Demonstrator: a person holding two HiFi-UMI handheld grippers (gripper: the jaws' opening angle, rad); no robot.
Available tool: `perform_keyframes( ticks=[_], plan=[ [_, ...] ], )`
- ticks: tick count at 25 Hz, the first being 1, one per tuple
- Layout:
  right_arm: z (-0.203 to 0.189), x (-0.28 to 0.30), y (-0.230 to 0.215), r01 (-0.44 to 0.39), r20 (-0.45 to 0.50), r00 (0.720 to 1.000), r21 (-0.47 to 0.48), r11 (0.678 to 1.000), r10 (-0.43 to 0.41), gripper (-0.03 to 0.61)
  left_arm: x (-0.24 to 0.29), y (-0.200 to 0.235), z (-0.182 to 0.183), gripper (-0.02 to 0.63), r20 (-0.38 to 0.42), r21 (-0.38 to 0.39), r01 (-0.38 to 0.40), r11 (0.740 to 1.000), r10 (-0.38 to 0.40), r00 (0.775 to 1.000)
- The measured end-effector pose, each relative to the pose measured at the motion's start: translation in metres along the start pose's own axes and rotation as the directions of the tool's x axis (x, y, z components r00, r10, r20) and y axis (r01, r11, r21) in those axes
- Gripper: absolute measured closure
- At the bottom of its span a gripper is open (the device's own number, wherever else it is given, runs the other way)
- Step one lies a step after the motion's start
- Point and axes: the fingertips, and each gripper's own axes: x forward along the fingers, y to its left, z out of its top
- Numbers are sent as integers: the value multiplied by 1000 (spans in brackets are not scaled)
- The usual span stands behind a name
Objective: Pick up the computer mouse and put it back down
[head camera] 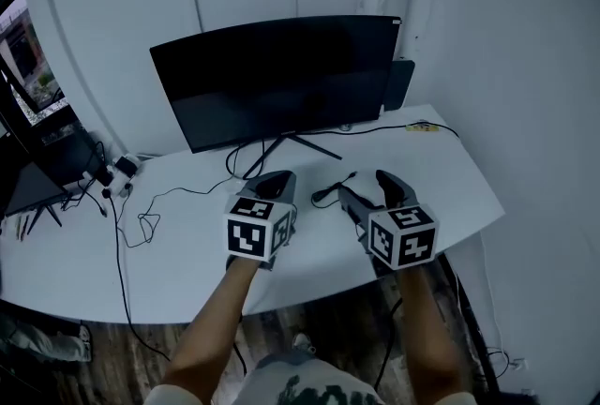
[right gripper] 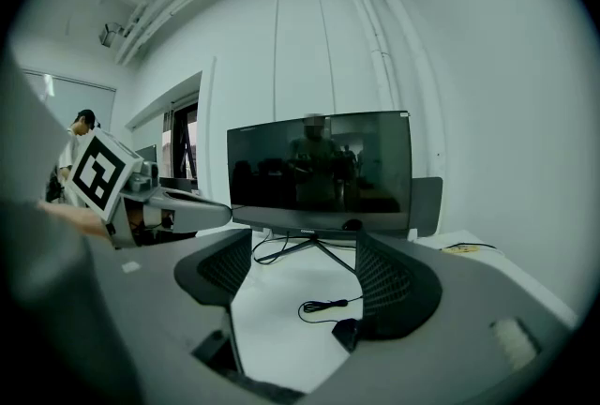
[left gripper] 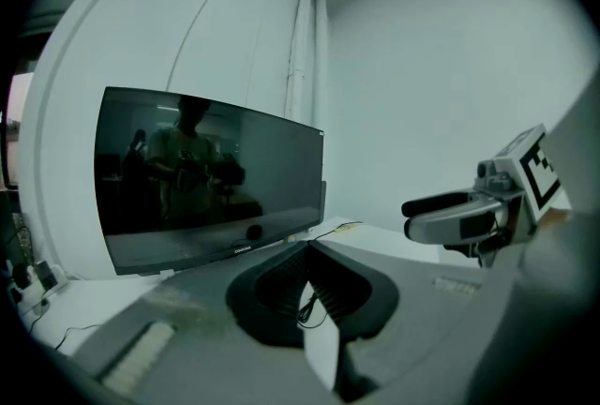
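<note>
Both empty: our left tongs [left gripper: 305, 248] pinched shut, right tongs [right gripper: 302, 248] gaping wide. Closing off-centre, we might knock the mouse [right gripper: 346, 334], lying beside one jaw, towards the front edge of the desk [head camera: 450, 178].

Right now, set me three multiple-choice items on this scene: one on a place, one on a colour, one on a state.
1. The mouse lies: A on the desk in front of the monitor; B on the floor; C on a chair.
2. The desk top is: A brown; B white; C red.
3. The right gripper has its fingers: A shut on the mouse; B shut on a cable; C apart, gripping nothing.

Answers: 1 A, it rests on the desk below the screen; 2 B, the surface shows white in every view; 3 C, a wide gap shows between the fingers.
</note>
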Motion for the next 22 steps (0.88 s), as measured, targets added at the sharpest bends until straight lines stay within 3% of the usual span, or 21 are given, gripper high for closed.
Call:
perform_keyframes(
  ticks=[12, 22],
  plan=[
    [8, 54, -10, 3, -26, 1000, -18, 1000, -4, 238, 32, 43, 3, 614, 2, -21, -4, 1000, 5, 1000],
    [5, 57, -23, -18, -34, 999, -23, 1000, 18, 233, 40, 46, -2, 614, -14, 9, -73, 997, 73, 997]
  ],
)
